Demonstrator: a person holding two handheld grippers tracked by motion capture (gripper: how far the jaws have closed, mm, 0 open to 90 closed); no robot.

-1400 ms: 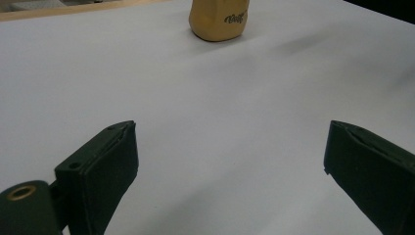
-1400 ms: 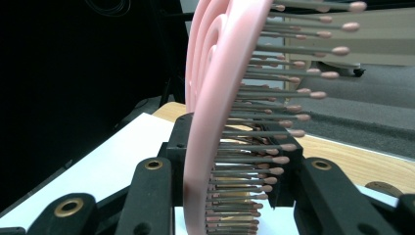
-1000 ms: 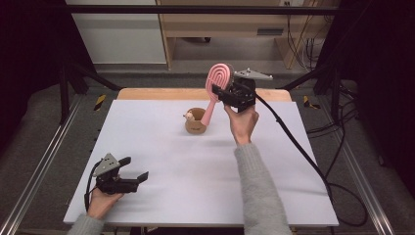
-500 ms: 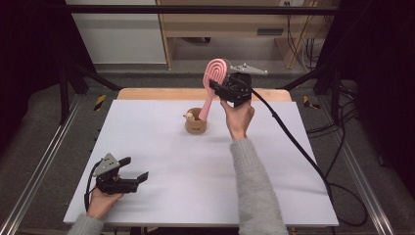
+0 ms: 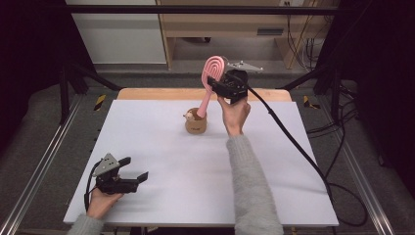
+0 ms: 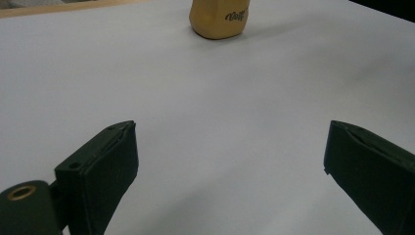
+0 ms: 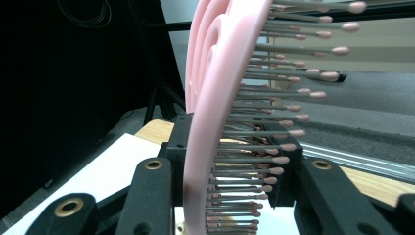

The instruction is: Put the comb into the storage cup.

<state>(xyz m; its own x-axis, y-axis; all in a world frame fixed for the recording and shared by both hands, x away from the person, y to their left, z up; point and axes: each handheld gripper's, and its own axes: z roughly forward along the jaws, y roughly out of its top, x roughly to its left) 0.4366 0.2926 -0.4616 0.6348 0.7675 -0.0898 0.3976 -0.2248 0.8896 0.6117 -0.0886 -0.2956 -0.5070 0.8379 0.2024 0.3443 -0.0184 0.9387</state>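
Observation:
A pink hairbrush [image 5: 214,68] stands tilted, its handle end down in a small tan cup [image 5: 195,122] at the table's far middle. My right gripper [image 5: 216,82] is raised above the cup and shut on the brush head. In the right gripper view the pink brush [image 7: 215,98] runs up between the jaws, its bristles pointing right. My left gripper [image 5: 136,168] rests open on the white table near the front left corner, holding nothing. In the left gripper view the left gripper [image 6: 230,152] has its jaws wide apart, and the tan cup [image 6: 219,19] stands far ahead.
The white tabletop [image 5: 161,161] spreads wide between the two grippers. A wooden strip [image 5: 147,94] runs along its far edge. The right gripper's black cable [image 5: 293,142] trails over the table's right side to the floor. Metal frame rails [image 5: 39,166] flank the table.
My right gripper has shifted slightly left and up with the brush head, the handle still in the cup. The left gripper has stayed put.

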